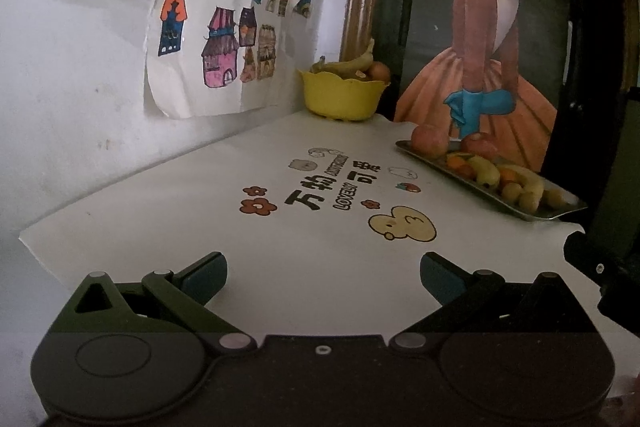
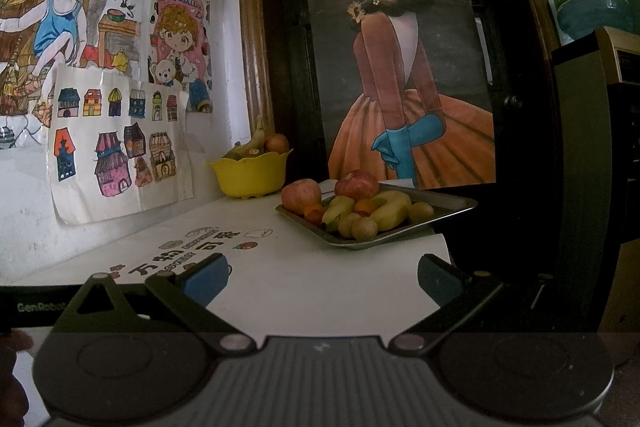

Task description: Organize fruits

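Both claws, left claw (image 1: 323,277) and right claw (image 2: 322,277), were spread, empty; fruit tray (image 2: 452,209) lay at one o'clock, yellow bowl (image 2: 250,179) at eleven.

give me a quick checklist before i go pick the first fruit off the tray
1. Left gripper open and holding nothing: ok.
2. Right gripper open and holding nothing: ok.
3. Fruit reachable on the metal tray: ok, the two apples sit at its far end, bananas and small round fruits nearer.
4. Room in the yellow bowl: cannot tell, a banana and a round fruit already show above its rim.
5. Path across the white table mat between tray and bowl free of things: ok.
6. Tray stable: cannot tell, its near corner seems close to the mat's edge.
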Tool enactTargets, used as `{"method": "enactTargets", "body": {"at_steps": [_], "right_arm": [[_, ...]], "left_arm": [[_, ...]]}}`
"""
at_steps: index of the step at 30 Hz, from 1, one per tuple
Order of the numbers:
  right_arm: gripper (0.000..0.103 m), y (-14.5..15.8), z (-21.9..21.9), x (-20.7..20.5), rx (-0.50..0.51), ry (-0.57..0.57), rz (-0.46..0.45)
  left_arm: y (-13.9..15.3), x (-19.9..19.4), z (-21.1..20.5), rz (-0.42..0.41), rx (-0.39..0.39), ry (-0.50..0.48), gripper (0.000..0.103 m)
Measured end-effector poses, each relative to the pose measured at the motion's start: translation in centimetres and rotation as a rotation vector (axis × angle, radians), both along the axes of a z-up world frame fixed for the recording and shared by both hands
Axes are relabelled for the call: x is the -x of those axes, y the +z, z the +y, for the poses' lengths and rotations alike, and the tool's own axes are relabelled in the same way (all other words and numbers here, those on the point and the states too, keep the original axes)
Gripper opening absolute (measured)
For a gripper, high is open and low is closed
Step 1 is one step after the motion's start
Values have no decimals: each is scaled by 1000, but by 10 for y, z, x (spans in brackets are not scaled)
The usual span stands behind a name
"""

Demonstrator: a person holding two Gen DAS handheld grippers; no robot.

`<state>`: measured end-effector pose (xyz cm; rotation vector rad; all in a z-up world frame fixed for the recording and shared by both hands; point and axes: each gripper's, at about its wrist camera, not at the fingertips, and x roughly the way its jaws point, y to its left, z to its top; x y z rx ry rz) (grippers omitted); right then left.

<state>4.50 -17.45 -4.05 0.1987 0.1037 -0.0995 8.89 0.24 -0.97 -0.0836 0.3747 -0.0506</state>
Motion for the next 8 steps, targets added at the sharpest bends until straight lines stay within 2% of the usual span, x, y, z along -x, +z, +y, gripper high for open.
{"method": "enactTargets", "body": {"at_steps": [8], "right_arm": [[103,0,0,0,1,0,1]], "left_arm": [[0,0,5,3,31,-3,102]]}}
